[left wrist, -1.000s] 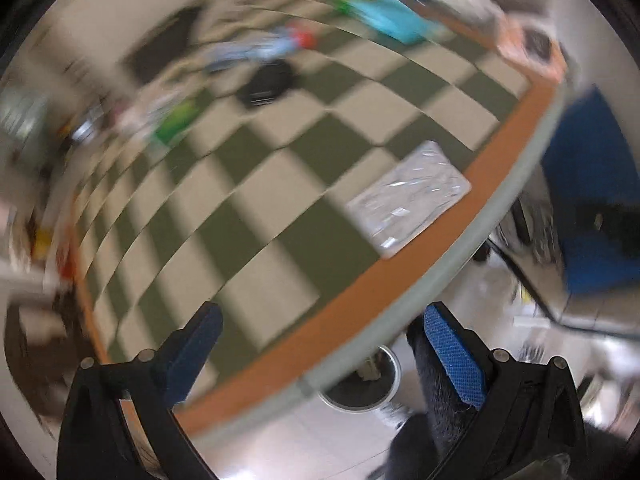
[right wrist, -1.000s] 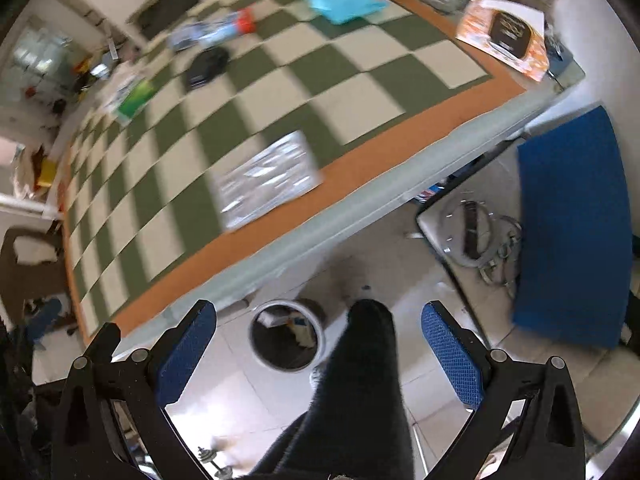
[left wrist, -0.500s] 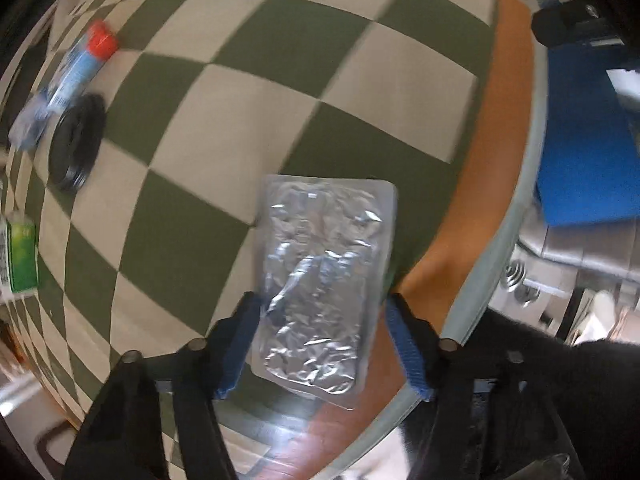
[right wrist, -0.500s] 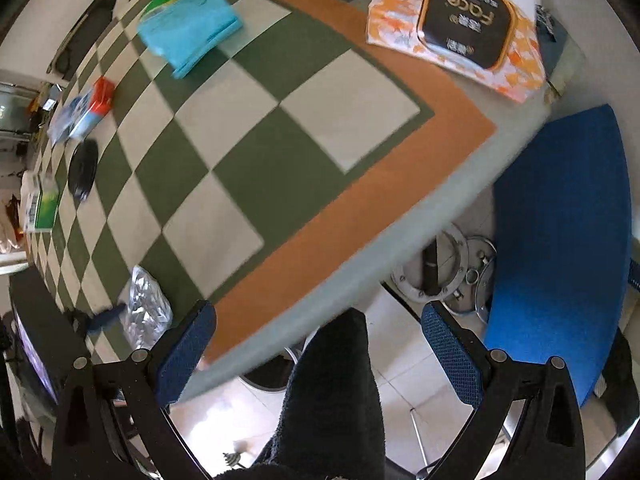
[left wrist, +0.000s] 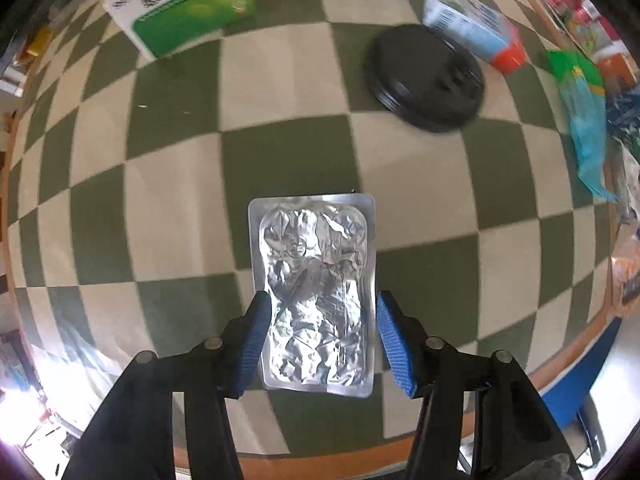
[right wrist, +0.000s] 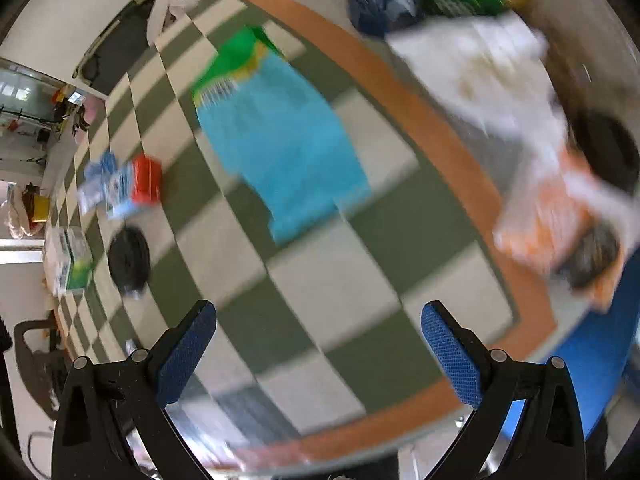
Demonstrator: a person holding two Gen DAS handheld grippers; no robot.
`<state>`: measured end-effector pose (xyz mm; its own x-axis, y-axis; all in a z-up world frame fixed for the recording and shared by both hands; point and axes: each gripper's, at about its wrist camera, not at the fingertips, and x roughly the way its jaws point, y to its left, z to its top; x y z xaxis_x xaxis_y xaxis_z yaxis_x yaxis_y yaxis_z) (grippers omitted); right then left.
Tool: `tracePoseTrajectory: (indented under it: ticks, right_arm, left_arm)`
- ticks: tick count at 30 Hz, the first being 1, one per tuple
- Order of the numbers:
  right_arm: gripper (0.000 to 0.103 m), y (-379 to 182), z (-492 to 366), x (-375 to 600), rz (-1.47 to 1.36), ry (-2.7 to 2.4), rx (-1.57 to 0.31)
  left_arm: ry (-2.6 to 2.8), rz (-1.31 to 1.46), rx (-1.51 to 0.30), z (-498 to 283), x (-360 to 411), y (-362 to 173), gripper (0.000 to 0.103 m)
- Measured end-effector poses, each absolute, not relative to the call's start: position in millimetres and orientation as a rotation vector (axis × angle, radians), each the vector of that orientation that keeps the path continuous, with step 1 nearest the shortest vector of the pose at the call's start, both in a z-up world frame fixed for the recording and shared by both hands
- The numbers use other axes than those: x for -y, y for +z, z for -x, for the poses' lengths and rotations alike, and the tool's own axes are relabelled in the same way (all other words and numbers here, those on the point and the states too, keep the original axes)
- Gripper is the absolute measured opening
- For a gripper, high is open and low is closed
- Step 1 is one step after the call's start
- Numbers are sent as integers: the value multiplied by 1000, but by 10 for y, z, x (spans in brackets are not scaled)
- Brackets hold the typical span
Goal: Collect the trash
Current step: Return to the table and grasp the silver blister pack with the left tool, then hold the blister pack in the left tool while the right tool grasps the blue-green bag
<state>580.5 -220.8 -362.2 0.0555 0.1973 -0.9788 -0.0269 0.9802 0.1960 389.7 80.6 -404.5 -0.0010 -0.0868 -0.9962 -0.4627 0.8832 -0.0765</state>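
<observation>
A crumpled silver foil blister pack (left wrist: 314,292) lies flat on the green-and-cream checkered table (left wrist: 160,208). My left gripper (left wrist: 322,340) straddles its near half, with the blue pads close against both long edges. My right gripper (right wrist: 320,354) is open and empty above the table, pointing toward a blue and green plastic bag (right wrist: 276,148). A black round lid (left wrist: 426,78) and a blue wrapper with a red end (left wrist: 476,28) lie further back, and both also show in the right wrist view, the lid (right wrist: 130,260) below the wrapper (right wrist: 120,188).
A green and white box (left wrist: 184,8) sits at the back left. An orange tissue pack (right wrist: 560,216) and white papers (right wrist: 480,76) lie at the table's right end. The orange table border (right wrist: 440,136) and a blue chair (right wrist: 592,364) mark the near right edge.
My left gripper has swung round to face across the table and its pads have narrowed around the foil pack. My right gripper has moved forward over the table toward the blue bag.
</observation>
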Motion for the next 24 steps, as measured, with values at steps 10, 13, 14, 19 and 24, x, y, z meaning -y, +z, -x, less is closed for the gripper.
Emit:
tracePoseTrajectory:
  ticks: [10, 13, 14, 19, 24]
  right_arm:
    - [103, -4036, -6700, 1436, 171, 182, -1469]
    - [89, -4165, -6675, 1391, 171, 184, -1477]
    - [85, -4147, -6609, 1384, 175, 192, -1467]
    - [55, -3994, -6026, 1399, 162, 275, -1489]
    - [56, -4028, -5366, 1348, 137, 415, -1632]
  left_arm:
    - [298, 492, -1578, -3911, -921, -4112, 59]
    - [299, 506, -1578, -3868, -861, -4121, 59]
    - [300, 513, -1578, -3902, -856, -4134, 59]
    - [316, 540, -1569, -4040, -871, -4141, 59]
    - [337, 521, -1577, -3982, -931, -4172, 60]
